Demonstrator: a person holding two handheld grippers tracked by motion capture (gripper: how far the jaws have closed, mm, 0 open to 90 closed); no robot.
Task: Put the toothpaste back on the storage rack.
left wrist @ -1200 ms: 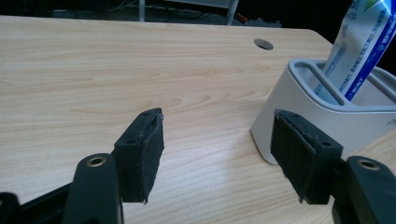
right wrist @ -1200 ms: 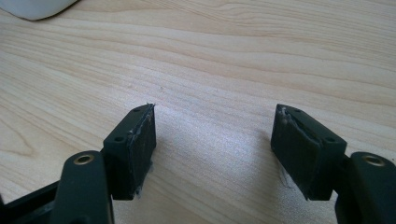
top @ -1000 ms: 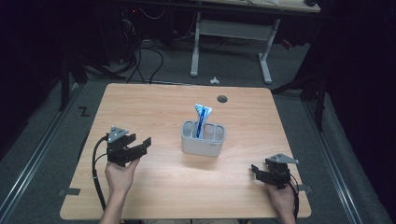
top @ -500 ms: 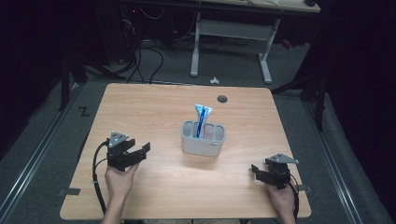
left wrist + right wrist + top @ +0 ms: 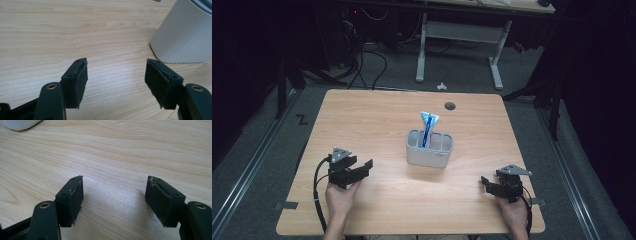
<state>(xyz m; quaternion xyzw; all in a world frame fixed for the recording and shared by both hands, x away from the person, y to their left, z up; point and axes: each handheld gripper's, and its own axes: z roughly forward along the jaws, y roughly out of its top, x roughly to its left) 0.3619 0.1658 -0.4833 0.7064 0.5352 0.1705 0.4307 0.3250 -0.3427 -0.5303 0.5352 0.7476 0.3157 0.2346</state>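
A white compartmented holder [image 5: 430, 148] stands near the middle of the wooden table [image 5: 377, 115], with a blue and white tube [image 5: 427, 126] upright in its rear left compartment. My left gripper [image 5: 366, 167] rests low over the table at the front left, open, nothing between its pads [image 5: 76, 83]. From its own view the holder's white wall [image 5: 183, 35] rises at the upper right. My right gripper [image 5: 485, 182] sits at the front right near the table edge, open and empty, its pads [image 5: 72, 197] wide apart over bare wood, the holder's base [image 5: 18, 123] far off.
A round cable hole [image 5: 450, 106] lies in the tabletop behind the holder. Beyond the table stand a white desk frame [image 5: 459, 40] and cables on the dark floor. Black cables trail from both grippers along the forearms.
My left gripper has sunk toward the tabletop and come slightly nearer the front edge. The right gripper and the holder have stayed put.
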